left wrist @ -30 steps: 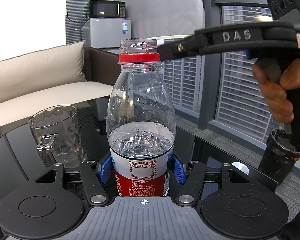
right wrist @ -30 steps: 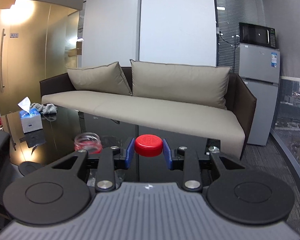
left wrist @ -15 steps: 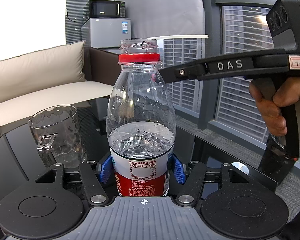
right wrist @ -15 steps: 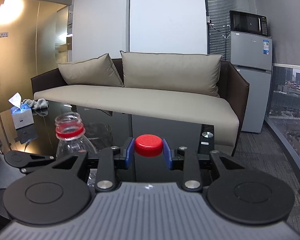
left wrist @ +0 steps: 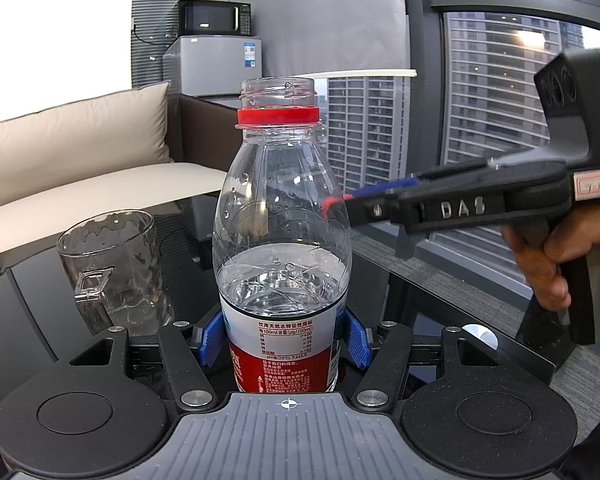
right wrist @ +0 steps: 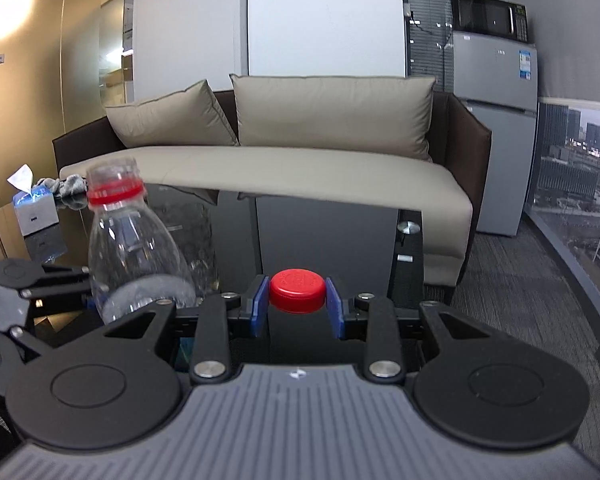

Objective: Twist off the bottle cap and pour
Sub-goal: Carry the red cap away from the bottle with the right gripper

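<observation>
1. Red cap [right wrist: 297, 291] sits clamped in the right gripper [right wrist: 297, 304], off the bottle [left wrist: 282, 248].
2. Left gripper [left wrist: 283, 338] grips the upright, half-full bottle.
3. Glass [left wrist: 114, 272] stands empty at its ten o'clock on the surface [left wrist: 440, 308].
4. Unscrewing looks done; pouring remains.

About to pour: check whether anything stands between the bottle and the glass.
Nothing visible does. The bottle, uncapped and clamped in the left gripper, stands just right of the glass with bare table between. The right gripper holds the cap on the bottle's other side.
</observation>
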The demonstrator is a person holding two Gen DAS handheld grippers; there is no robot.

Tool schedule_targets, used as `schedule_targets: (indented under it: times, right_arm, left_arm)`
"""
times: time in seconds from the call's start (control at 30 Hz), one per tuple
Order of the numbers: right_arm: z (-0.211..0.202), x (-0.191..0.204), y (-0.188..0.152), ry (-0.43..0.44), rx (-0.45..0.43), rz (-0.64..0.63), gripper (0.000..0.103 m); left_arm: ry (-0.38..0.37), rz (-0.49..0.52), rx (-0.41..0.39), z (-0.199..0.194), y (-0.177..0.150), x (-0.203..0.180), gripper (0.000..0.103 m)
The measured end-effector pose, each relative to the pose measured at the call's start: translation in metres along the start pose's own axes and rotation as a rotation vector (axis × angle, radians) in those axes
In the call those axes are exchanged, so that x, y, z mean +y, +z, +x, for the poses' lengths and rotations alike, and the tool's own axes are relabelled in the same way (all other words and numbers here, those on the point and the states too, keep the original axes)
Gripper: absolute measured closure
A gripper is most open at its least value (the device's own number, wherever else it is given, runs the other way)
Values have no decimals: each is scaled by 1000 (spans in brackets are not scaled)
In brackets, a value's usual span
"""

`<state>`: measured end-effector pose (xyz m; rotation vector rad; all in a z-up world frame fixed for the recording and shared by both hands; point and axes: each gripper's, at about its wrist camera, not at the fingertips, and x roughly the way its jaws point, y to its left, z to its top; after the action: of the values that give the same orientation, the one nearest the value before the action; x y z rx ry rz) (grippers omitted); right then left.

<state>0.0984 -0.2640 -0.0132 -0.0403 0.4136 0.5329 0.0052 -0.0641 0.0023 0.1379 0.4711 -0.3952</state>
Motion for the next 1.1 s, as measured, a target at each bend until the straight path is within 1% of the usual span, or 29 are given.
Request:
schedule_targets:
  times: [0.33,0.6,1.1]
  right_arm:
    - [7,-1,-18,-17,58,3,70]
    - [19,-1,-32,-29,129,1,70]
    - [27,4,-42,-35,181,5,70]
  left_arm:
    - [1,0,0,0,0,-1,47]
    - [0,-1,1,-1,0,-3,47]
    - [-1,-1,4,0,1,-5,47]
